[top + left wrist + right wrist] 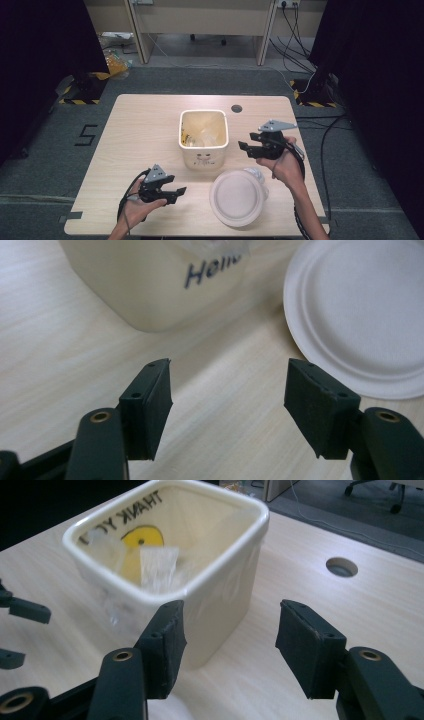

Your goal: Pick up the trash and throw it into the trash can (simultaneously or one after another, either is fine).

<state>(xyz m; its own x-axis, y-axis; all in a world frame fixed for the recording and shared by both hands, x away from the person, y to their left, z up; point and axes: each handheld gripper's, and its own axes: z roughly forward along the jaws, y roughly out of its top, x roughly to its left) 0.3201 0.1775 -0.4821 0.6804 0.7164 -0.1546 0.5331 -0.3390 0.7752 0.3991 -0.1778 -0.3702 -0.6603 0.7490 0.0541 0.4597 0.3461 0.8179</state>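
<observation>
Hovering over the table (150, 125), both hands hold their tongs with nothing in them. The left gripper (176, 194) hangs low at the near left, and its jaws are spread wide over bare wood. The right gripper (248, 141) is up just right of the cream bin (203, 159), and its jaws are spread too, pointing at the bin's side. The bin stands in the middle of the table, with some clear plastic scraps (157, 567) already inside it. A white paper plate (236, 197) lies near the front edge, just in front of the bin and a bit to the right, between the two hands. I think this is the tidy-up step, with the plate as the next thing to go. The left gripper is nearest it, so it would need to slide right, get one jaw under the plate's rim and pinch.
</observation>
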